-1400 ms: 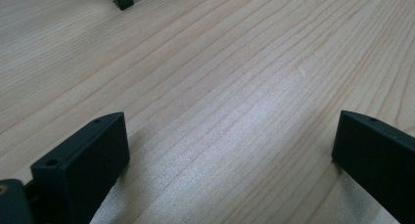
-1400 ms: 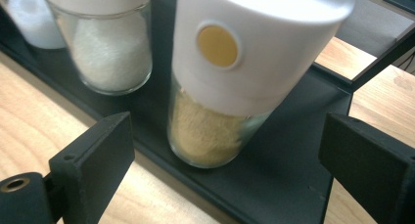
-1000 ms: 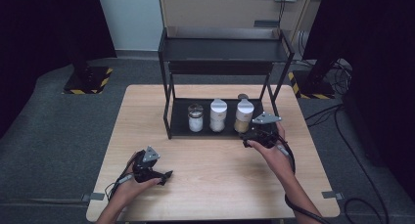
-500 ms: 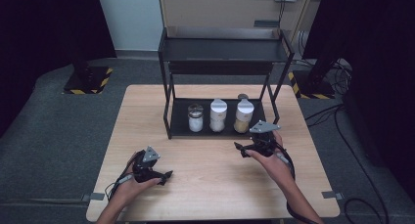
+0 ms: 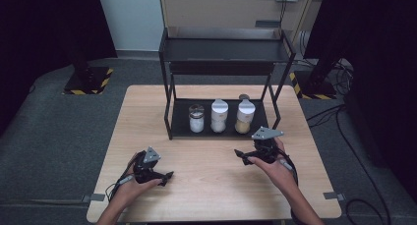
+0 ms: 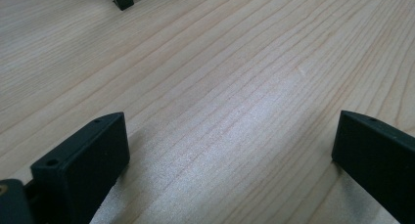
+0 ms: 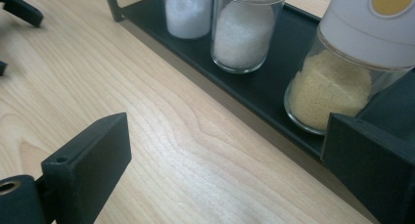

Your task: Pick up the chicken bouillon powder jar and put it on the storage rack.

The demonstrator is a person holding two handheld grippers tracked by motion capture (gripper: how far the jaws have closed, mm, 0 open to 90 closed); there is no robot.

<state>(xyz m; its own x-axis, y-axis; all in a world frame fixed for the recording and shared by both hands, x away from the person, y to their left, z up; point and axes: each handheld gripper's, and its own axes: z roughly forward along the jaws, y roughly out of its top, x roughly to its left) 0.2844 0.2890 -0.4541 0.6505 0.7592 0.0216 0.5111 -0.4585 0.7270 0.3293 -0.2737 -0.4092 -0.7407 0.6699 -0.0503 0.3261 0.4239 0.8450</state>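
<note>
Right, eyes on the jar of yellow grains (image 5: 244, 116), the one nearest the right gripper (image 5: 252, 157): it stands upright on the lower tray of the black rack (image 5: 222, 131), rightmost in a row of three. Just beside it, in the middle, is the white-capped jar of white grains (image 5: 219, 116), and on the far left of the row the smaller jar of white powder (image 5: 196, 119) with a clear lid. All three stand apart from each other, none touched by anything.

In the right gripper view the yellow-grain jar (image 7: 342, 72) looms close, just beyond the right-hand finger, while the fingers (image 7: 88, 160) are spread wide with bare wood between them, grasping nothing. That gripper hangs just in front of the rack's front edge, held in the person's right hand.

Over on the near left of the table (image 5: 206, 185), the left gripper (image 5: 164, 177) sits low over the wood, well apart from the rack. Its fingers (image 6: 83, 160) are released too, wide apart, empty table grain between them.
</note>
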